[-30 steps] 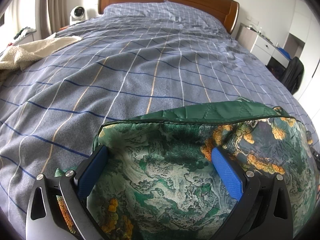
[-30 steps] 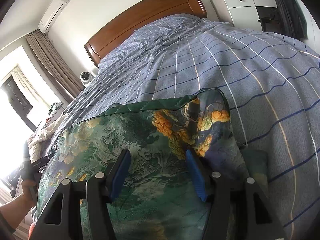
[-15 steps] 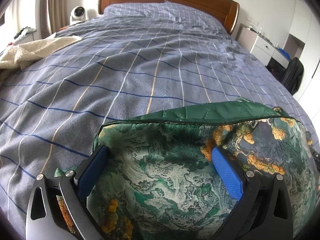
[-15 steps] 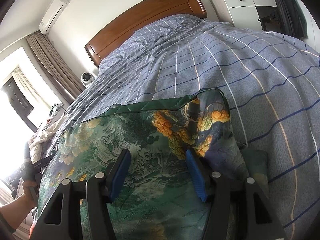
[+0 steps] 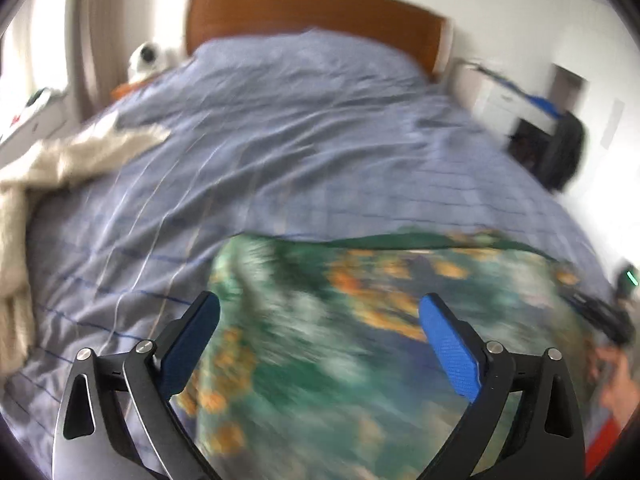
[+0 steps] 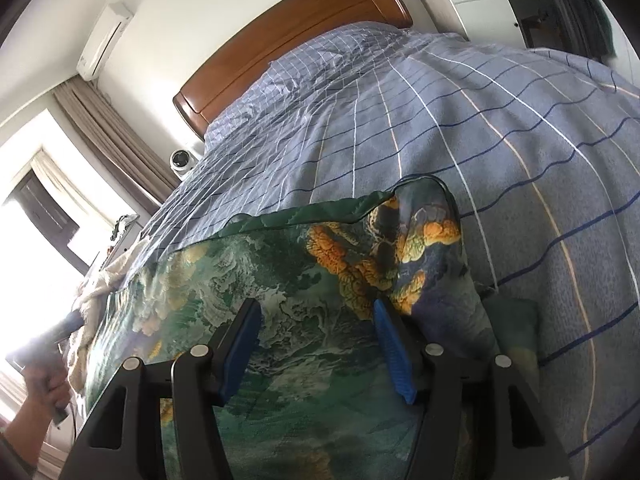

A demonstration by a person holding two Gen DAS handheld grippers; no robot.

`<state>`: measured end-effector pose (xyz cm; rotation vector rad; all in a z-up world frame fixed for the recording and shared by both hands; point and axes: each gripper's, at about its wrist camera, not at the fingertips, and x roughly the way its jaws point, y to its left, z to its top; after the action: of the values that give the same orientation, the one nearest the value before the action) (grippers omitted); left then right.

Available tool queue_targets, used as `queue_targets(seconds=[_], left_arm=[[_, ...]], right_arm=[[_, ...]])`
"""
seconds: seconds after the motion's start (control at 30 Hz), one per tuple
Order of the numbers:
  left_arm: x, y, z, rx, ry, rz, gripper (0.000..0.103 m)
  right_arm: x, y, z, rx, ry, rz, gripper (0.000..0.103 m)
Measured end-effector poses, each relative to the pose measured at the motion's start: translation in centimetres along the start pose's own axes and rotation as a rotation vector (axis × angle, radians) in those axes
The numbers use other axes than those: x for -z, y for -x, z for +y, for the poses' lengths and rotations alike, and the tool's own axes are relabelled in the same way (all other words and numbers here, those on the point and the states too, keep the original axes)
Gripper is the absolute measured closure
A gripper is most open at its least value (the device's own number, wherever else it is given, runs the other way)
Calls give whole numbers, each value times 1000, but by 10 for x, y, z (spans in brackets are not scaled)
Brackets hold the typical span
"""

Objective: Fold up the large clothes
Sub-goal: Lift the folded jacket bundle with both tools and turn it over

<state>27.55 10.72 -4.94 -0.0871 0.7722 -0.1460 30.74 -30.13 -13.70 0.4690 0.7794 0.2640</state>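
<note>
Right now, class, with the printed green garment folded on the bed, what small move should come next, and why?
Probably lower the open left tongs to the green printed garment and smooth its top layer: its right corner stands bunched up on the checked bedspread, while the right tongs hover open over it.

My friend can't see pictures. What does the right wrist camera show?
A green patterned garment with orange flowers lies folded on a blue checked bedspread, and the right gripper sits just over it with its blue fingers apart. A wooden headboard stands at the far end.
</note>
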Motion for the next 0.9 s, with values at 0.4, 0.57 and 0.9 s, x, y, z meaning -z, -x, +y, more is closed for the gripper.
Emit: queue_targets(seconds=[0.4, 0.57, 0.9], left_arm=[[-7, -120, -128, 60, -149, 233, 2], [40, -93, -154, 5, -341, 169, 2], [128, -3, -168, 72, -428, 134, 1]], right_arm=[[32, 139, 77, -60, 195, -15, 43], [107, 180, 71, -59, 214, 63, 43], [163, 171, 40, 39, 23, 85, 43]])
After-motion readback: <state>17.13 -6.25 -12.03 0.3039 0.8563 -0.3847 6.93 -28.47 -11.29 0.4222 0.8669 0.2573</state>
